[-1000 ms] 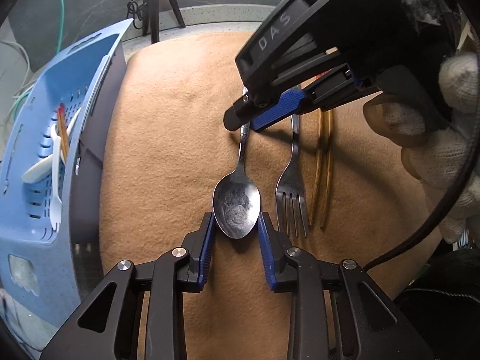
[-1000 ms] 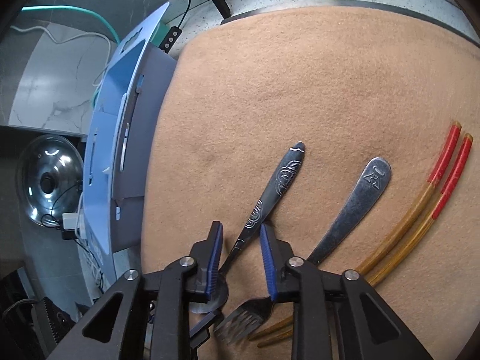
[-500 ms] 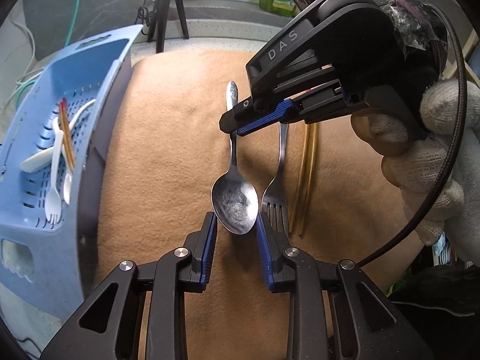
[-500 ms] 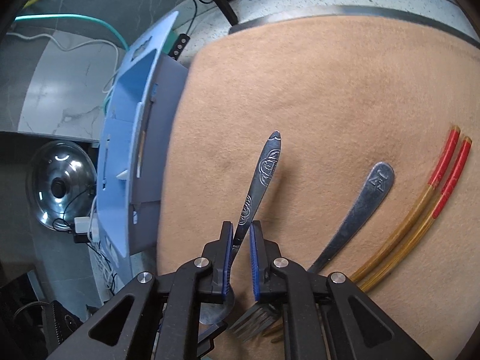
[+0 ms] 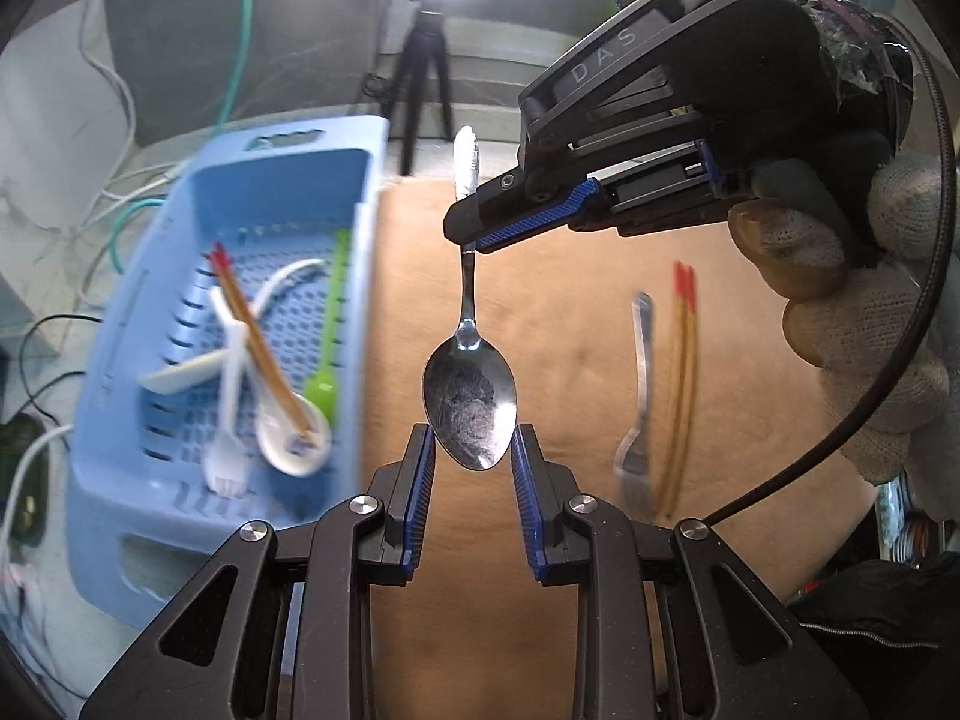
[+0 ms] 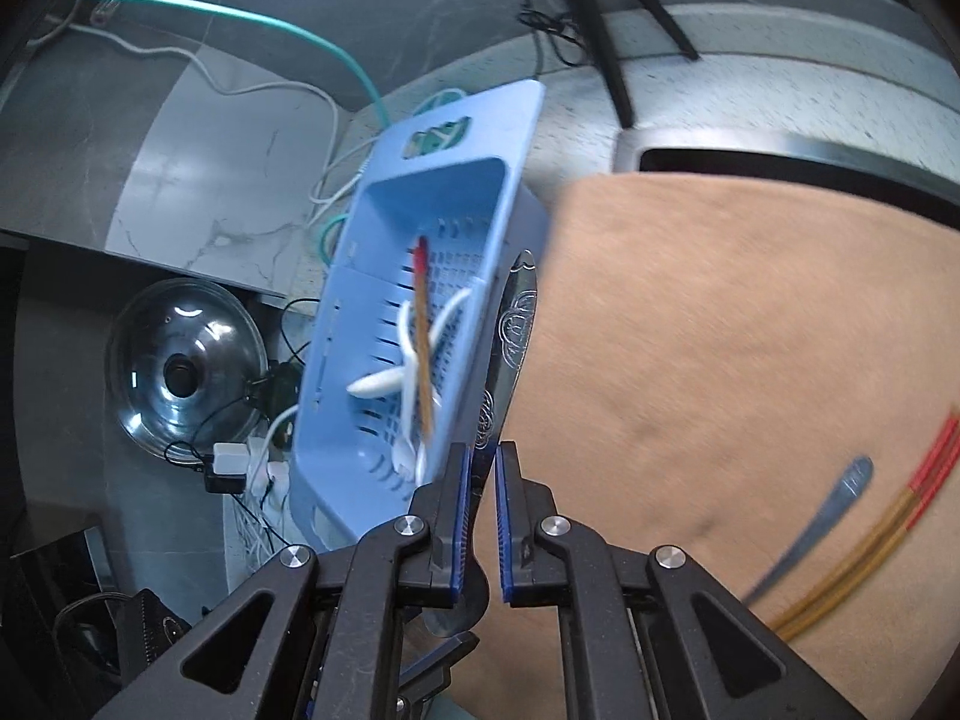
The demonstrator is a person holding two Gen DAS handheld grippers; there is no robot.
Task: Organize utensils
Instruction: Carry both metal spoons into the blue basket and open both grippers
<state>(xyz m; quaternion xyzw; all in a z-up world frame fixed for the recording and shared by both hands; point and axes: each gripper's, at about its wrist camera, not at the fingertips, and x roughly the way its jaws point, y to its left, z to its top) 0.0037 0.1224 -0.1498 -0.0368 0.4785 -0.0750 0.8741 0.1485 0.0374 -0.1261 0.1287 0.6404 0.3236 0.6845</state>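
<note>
A metal spoon (image 5: 469, 408) hangs in the air above the tan cloth (image 5: 570, 312), held at both ends. My left gripper (image 5: 469, 433) is shut on its bowl, the pads pressing on both edges. My right gripper (image 5: 465, 228) is shut on the handle (image 6: 510, 330), seen between its pads in the right wrist view (image 6: 478, 457). The spoon hovers beside the right wall of the blue basket (image 5: 99, 438), which holds white plastic utensils, a green spoon and red-tipped chopsticks. A metal fork (image 5: 639, 396) and a chopstick pair (image 5: 681, 372) lie on the cloth to the right.
A gloved hand (image 5: 870, 330) holds the right gripper. Behind the cloth stands a black tripod (image 5: 429, 78). Left of the basket (image 6: 336, 420) and lower down are a glass pot lid (image 6: 186, 372), cables and chargers. A sink rim (image 6: 780, 150) borders the cloth's far side.
The right gripper shut on the spoon's handle. Both grippers lifted the spoon off the cloth and carried it left toward the basket; fork and chopsticks stayed behind.
</note>
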